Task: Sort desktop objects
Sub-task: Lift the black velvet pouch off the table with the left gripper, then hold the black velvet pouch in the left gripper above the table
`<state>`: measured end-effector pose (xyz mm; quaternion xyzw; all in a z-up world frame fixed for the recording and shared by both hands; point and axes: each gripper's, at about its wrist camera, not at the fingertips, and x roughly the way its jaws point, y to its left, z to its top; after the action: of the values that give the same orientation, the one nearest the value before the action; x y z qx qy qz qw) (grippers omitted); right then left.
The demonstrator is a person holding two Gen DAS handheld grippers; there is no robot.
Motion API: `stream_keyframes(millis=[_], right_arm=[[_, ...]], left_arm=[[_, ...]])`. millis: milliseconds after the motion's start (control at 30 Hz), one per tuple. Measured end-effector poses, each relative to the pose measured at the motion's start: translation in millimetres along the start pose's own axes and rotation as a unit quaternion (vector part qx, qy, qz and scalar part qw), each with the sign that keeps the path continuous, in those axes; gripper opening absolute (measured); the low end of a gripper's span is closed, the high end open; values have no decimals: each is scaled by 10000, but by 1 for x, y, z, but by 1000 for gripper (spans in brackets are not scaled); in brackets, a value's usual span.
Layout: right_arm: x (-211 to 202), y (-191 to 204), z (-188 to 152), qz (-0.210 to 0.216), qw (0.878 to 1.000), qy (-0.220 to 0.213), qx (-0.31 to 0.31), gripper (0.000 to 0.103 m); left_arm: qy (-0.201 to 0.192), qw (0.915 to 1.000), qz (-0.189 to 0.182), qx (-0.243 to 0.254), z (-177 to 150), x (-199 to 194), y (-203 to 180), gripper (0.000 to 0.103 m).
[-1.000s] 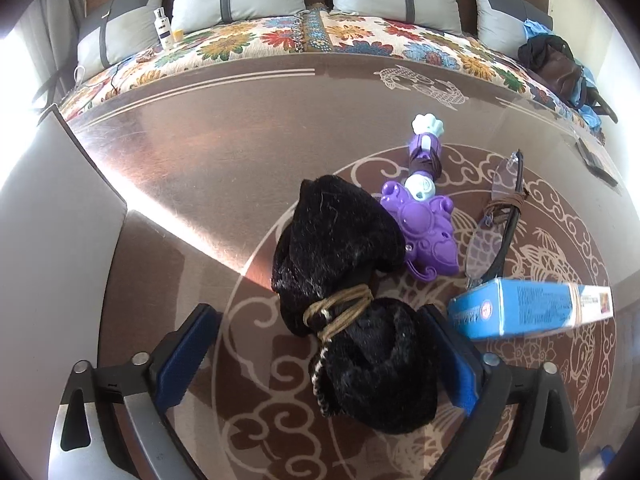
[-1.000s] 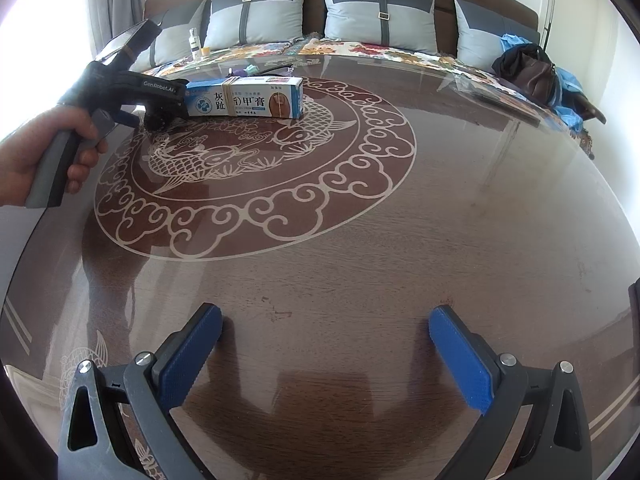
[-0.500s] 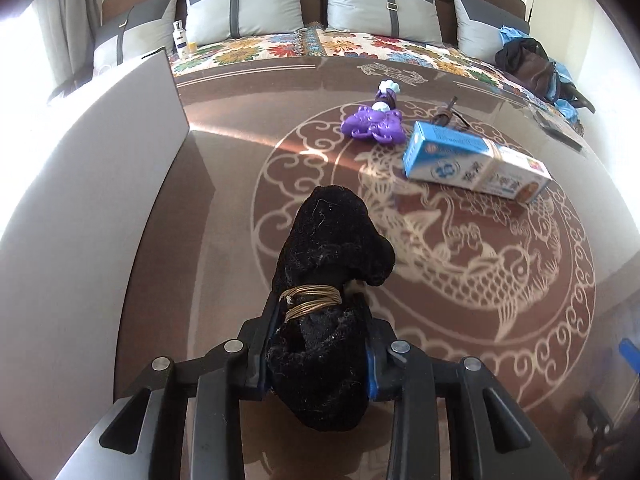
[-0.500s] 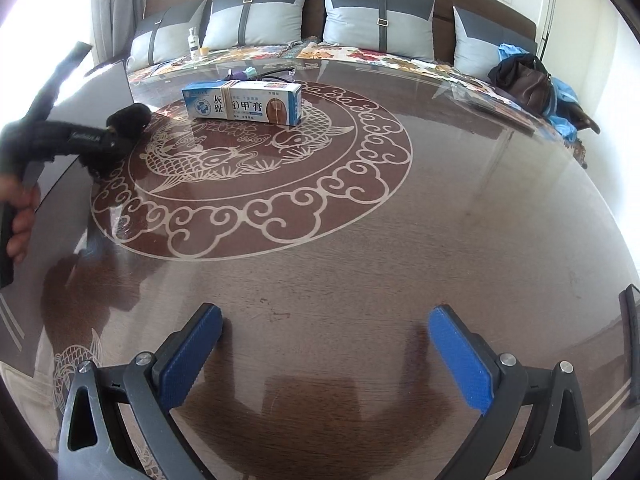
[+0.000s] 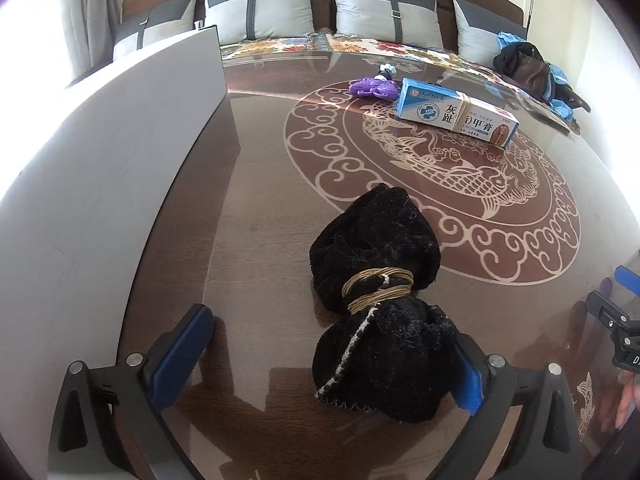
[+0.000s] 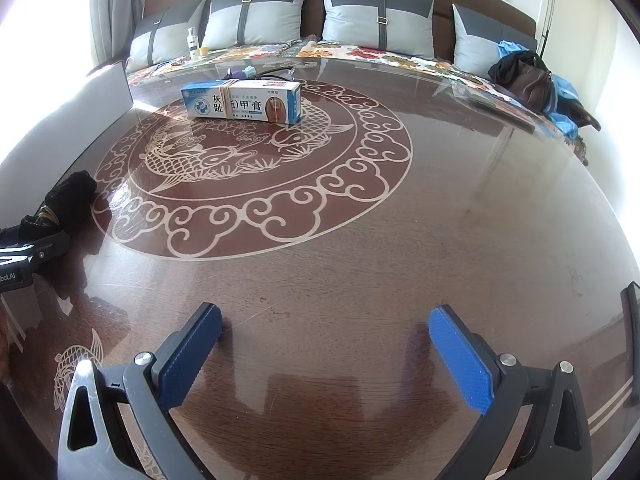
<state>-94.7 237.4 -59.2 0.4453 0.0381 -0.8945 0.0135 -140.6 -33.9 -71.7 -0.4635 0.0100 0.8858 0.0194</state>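
Two grippers: both are seen with jaws spread wide and nothing pinched between them.
Left gripper (image 5: 326, 350): it is held low over the table (image 5: 256, 216), the black bundle (image 5: 380, 312) lying between its fingers but off-centre; the bundle's near lobe is touching or just beside the right-hand pad (image 5: 466, 372), while the left-hand pad (image 5: 184, 340) is well apart from it.
Bundle's long axis: it is laid roughly along the gripper's forward line, slightly tilted, with the tan cord (image 5: 378, 288) wound round its waist, ahead of the pads.
Bundle's place: it is set on the near left part of the table, just outside the scrolled ring, beside the grey panel (image 5: 100, 184).
Right gripper (image 6: 326, 354): it is held over bare wood, well apart from the bundle, which is seen far off to its left.
Nearer hand: the left is judged much the nearer, the bundle being already within its span.
Remaining items: the blue-and-white box (image 5: 456, 112) and the purple toy (image 5: 372, 88) are seen far ahead, on the far side of the fish medallion.
Turning relation: a clean withdrawal or a re-grip is judged to depend on the bundle's crowding against the right-hand pad.
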Motion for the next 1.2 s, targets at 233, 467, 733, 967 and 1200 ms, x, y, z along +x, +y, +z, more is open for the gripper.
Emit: stream_keyframes(millis=[233, 467, 733, 967, 1200], right_arm=[[0, 0, 0, -5, 10000, -3, -2, 103], [0, 1, -1, 23, 10000, 10, 24, 103], [-1, 0, -1, 11, 10000, 7, 39, 103], [-1, -1, -1, 10, 10000, 5, 38, 103], [-1, -1, -1, 11, 10000, 6, 38, 103]], left_arm=[[-17, 10000, -14, -5, -1, 0, 1, 103], [-16, 10000, -14, -8, -1, 0, 1, 103], [-20, 10000, 6, -10, -2, -1, 0, 103], [-20, 10000, 6, -10, -2, -1, 0, 103], [-21, 10000, 5, -11, -2, -1, 1, 103]])
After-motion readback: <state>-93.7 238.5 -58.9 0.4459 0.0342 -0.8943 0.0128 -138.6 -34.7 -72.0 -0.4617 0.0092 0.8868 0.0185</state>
